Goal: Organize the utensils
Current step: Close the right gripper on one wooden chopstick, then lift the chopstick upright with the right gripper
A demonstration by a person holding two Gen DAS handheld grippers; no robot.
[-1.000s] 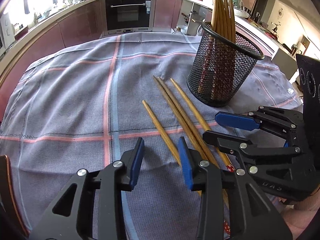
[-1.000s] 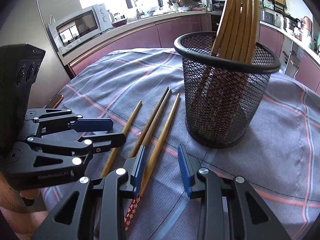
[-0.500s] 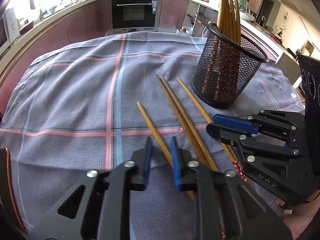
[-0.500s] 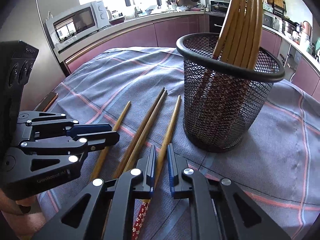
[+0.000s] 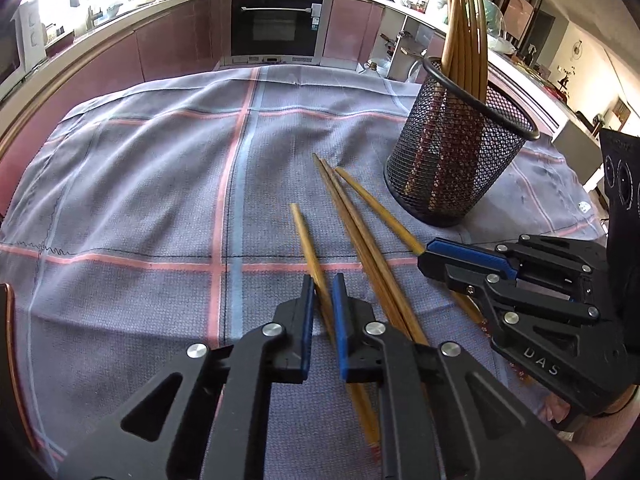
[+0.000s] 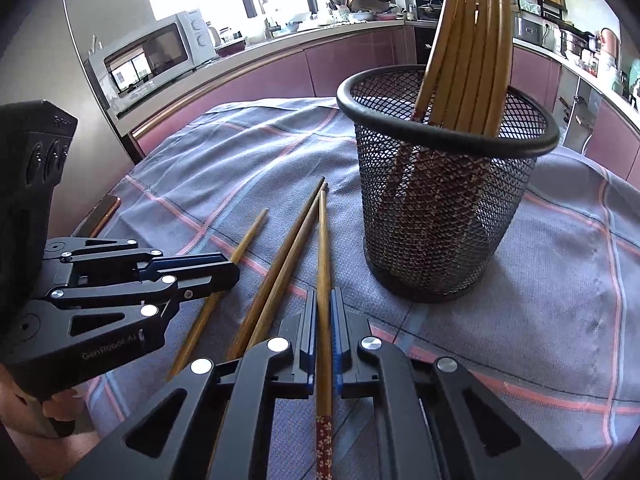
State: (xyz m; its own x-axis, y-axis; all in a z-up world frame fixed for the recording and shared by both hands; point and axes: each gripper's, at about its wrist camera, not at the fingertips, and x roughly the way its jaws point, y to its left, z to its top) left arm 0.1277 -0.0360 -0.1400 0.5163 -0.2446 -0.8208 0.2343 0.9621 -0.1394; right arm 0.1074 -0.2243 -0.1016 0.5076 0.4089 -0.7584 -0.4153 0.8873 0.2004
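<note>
- The left gripper has just been closing, and its blue pads now clamp a single bamboo chopstick, the one lying farthest toward the left edge of the desk.
- That chopstick's tapered tip points toward the far edge of the desk, and its thick end runs back under the gripper toward the near edge.
- The right gripper has likewise just been closing; its jaws are pressed onto another chopstick, the flower-patterned chopstick, whose red decorated end shows below the pads.
- In the right wrist view this chopstick appears tilted, its tip raised off the checked cloth and leaning toward the paired chopsticks.
- The paired chopsticks lie side by side and touching, flat on the cloth between the two clamped ones.
- A black mesh holder stands upright on the cloth toward the right edge of the desk, just beyond the tips of the loose chopsticks.
- A bundle of upright chopsticks stands inside the holder, thin ends up, leaning against its far rim.
- The two grippers sit near each other at the near edge of the desk, not touching.
- A person's hand shows under the left gripper's handle.
- A microwave sits on the kitchen counter beyond the desk's left edge, and an oven is built in past the far edge.
</note>
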